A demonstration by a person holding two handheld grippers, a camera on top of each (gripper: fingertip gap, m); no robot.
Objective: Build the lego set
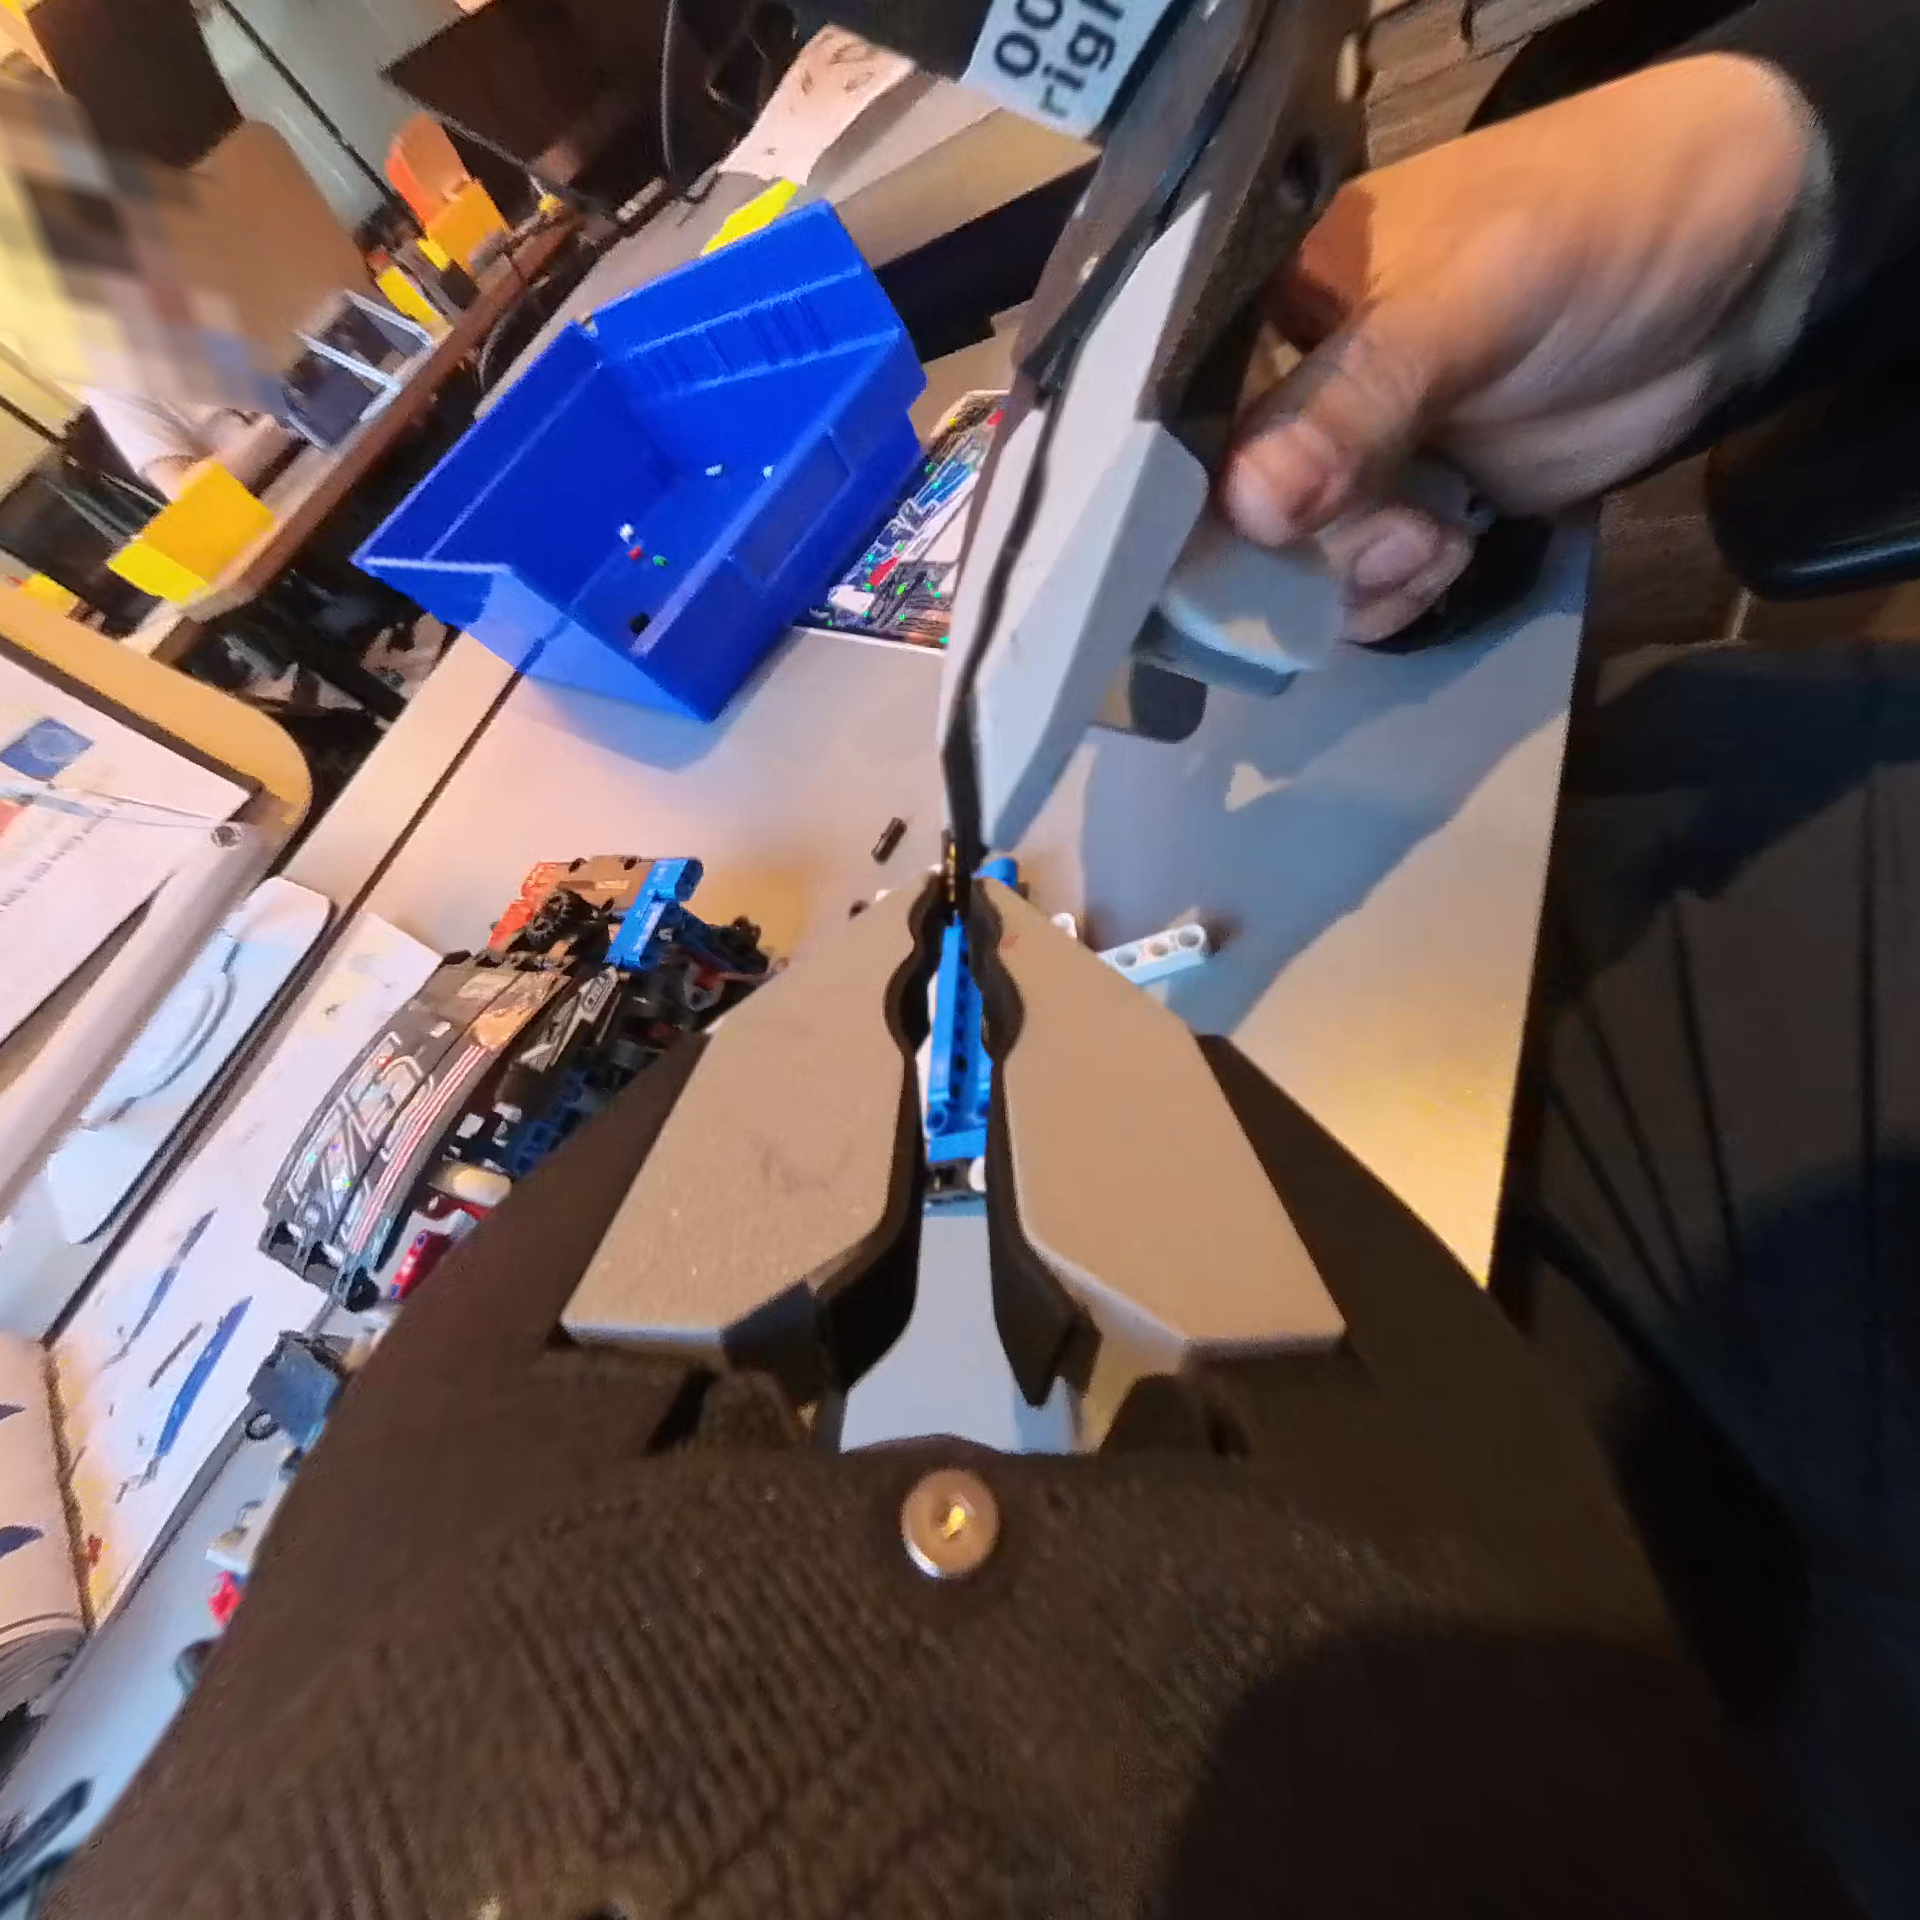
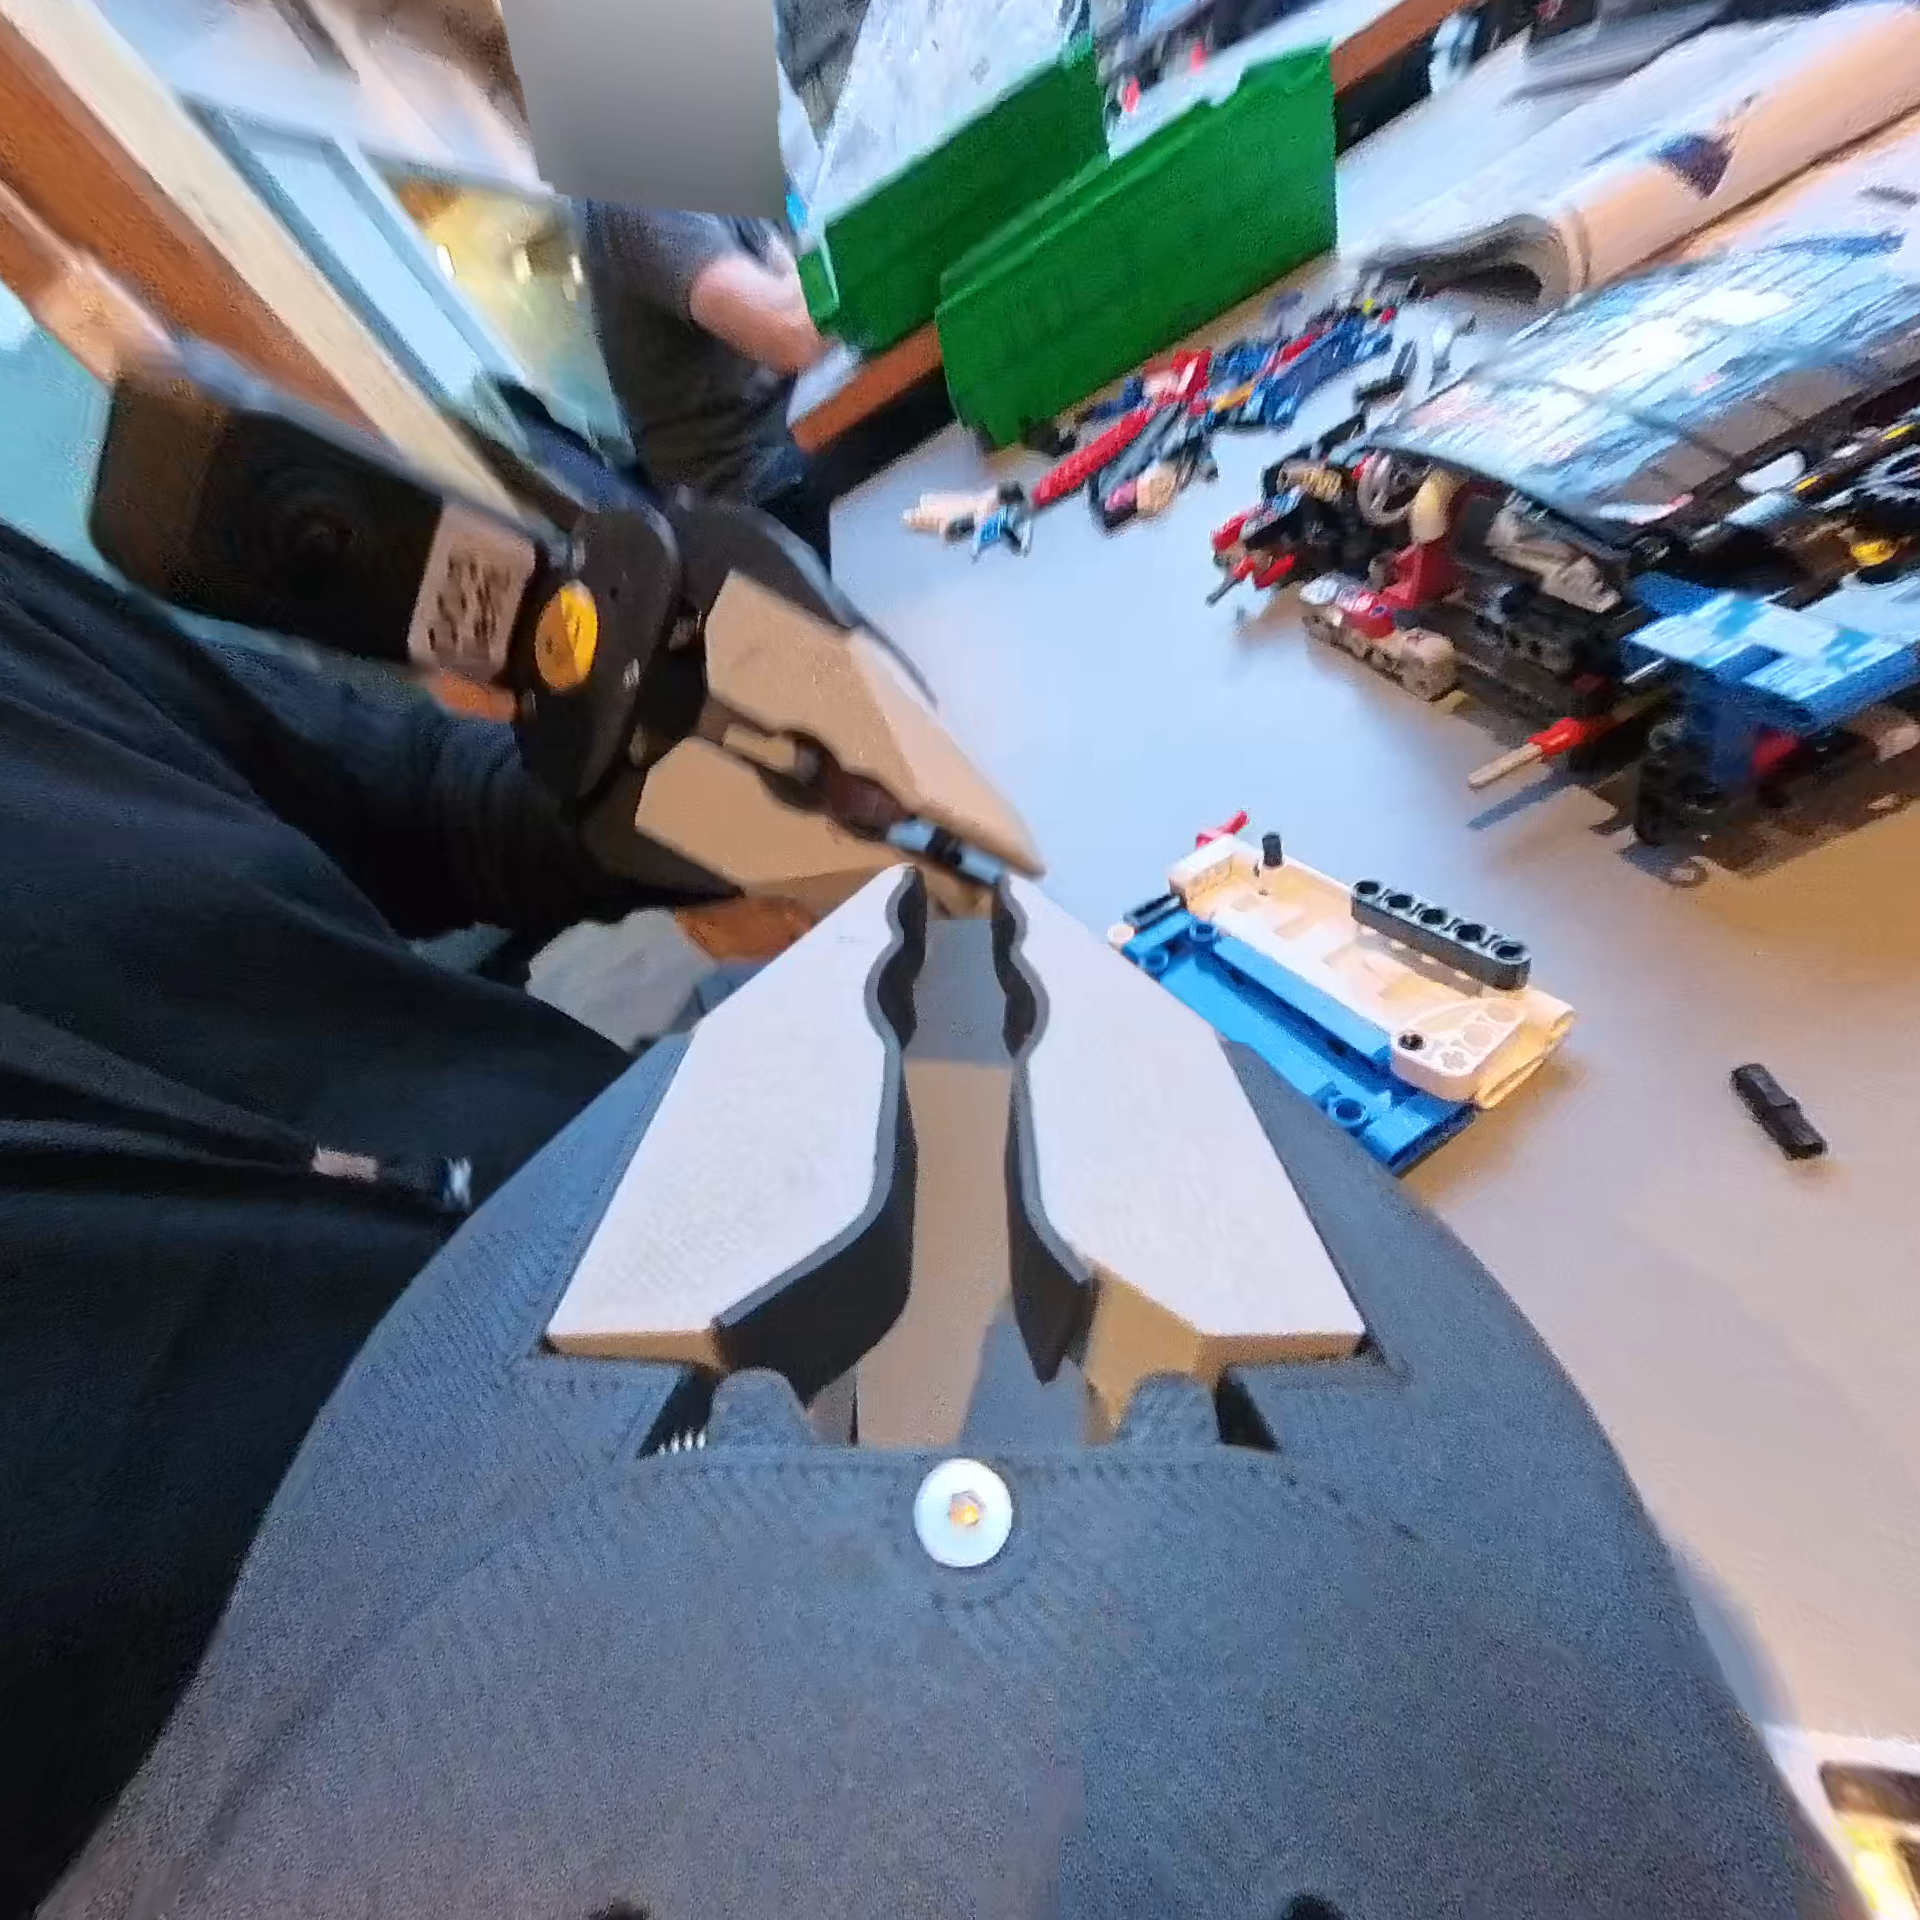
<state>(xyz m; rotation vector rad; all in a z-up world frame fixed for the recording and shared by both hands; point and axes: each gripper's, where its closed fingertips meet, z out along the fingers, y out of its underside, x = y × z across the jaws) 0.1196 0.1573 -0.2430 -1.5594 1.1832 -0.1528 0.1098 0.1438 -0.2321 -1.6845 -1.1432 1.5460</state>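
- Left wrist view: left gripper (image 1: 951,896) has its fingers nearly closed, tips pinching a small dark piece (image 1: 950,868). The right gripper (image 1: 961,831) comes down from above, tips meeting at that same piece – its grip can't be told here. The blue-and-white assembly (image 1: 956,1049) shows through the gap, on the grey table (image 1: 748,769). Car model (image 1: 499,1049) to the left; blue bin (image 1: 665,499) far left.
- Right wrist view: right gripper (image 2: 956,883) fingers slightly apart w/ nothing between them. Left gripper (image 2: 982,868) tips just beyond, clamping a small grey-black piece (image 2: 940,844). Assembly (image 2: 1340,987) to the right, loose black pin (image 2: 1779,1110) near it.
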